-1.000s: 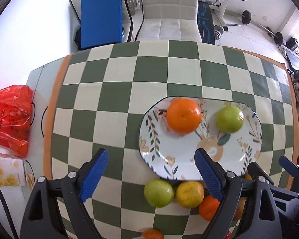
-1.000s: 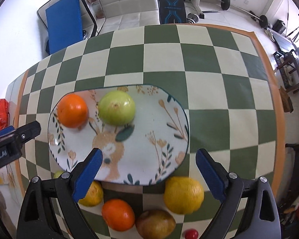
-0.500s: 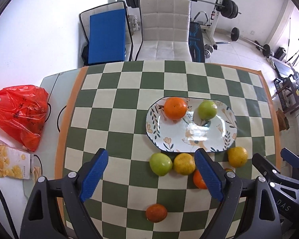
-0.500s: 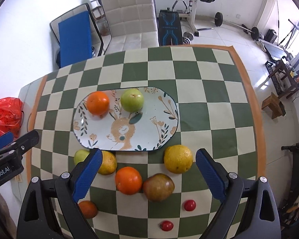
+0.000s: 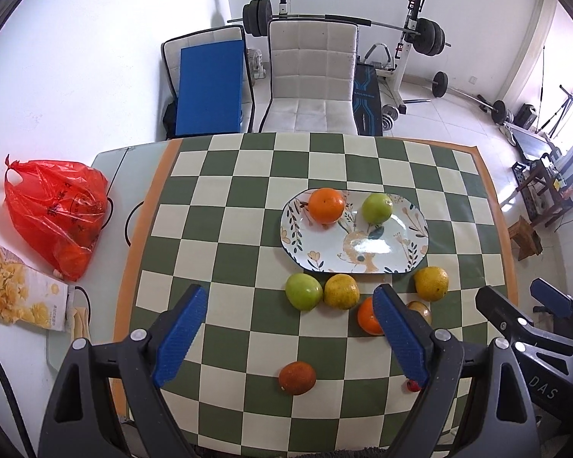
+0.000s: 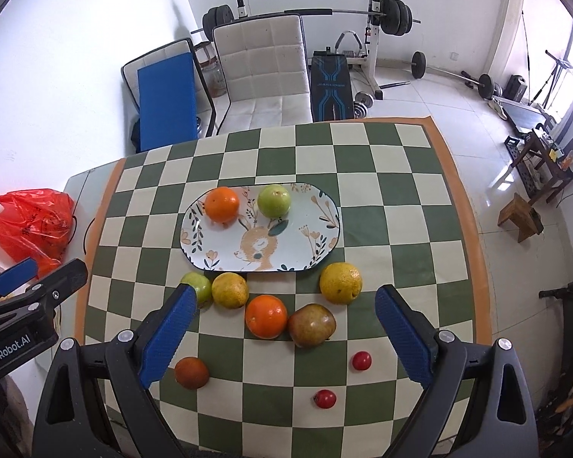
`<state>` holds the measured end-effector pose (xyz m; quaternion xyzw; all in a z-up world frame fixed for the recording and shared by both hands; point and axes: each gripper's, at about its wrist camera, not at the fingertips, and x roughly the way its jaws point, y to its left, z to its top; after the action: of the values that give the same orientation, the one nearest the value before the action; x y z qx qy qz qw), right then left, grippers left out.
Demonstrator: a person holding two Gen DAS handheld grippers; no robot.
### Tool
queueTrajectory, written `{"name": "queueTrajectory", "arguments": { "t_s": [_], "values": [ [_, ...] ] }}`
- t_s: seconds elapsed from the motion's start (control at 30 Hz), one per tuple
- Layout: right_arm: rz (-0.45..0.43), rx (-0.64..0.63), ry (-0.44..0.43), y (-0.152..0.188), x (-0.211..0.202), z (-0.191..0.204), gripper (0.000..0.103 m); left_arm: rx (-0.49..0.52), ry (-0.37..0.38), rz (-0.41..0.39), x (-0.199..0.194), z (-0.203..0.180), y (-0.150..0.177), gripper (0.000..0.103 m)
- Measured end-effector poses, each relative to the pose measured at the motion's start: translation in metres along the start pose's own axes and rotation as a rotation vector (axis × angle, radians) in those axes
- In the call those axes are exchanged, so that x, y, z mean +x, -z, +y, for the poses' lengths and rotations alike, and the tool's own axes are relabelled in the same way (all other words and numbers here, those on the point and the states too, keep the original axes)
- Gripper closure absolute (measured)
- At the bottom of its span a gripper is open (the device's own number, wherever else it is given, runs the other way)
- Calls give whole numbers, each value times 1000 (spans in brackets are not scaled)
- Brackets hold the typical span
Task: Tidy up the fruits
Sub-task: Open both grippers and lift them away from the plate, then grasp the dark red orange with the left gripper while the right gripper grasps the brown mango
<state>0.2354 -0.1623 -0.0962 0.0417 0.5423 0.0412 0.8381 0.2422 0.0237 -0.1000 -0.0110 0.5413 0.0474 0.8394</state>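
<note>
Right wrist view: I see oval floral ceramic plate [image 6: 326, 225] holding two fruits; seven loose; both grippers spread, empty.

Home room doubling as a gym: a table with a green-and-white checkered cloth [image 6: 382, 206] stands on a white tiled floor, with a padded beige chair [image 6: 263, 72] pulled up at its far side. Behind it a barbell rack [image 6: 374, 11] with plates, a weight bench [image 6: 331, 87], loose dumbbells [image 6: 363, 105] and a blue folded mat [image 6: 164, 103] against a plain white wall. Domestic clutter: red plastic bag [image 5: 53, 210], snack packet [image 5: 15, 286], small wooden stool [image 6: 519, 217].
</note>
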Motion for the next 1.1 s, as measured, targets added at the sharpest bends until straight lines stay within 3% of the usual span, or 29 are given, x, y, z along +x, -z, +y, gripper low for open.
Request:
{"name": "queueTrajectory", "arguments": {
  "t_s": [0.27,0.33,0.43,0.7,0.83,0.93,1.0,1.1],
  "values": [
    [8,20,-34,3,3,0,6,-45,-11,28,14,6,3,14],
    [23,43,-53,1,10,-5,6,-50,-19,60,26,9,3,2],
    [65,84,-63,1,31,-17,6,-57,-37,114,51,14,6,2],
    [320,215,-94,24,146,-65,6,-89,-29,336,125,25,43,2],
    [432,313,-162,46,202,-83,7,-108,-9,447,157,25,68,2],
    [482,360,-201,59,231,-88,15,-112,7,511,175,23,84,2],
    [508,395,-233,67,245,-91,29,-110,14,540,184,21,91,2],
    [487,356,-207,71,239,-91,32,-95,16,581,194,17,104,2]
  ]
}}
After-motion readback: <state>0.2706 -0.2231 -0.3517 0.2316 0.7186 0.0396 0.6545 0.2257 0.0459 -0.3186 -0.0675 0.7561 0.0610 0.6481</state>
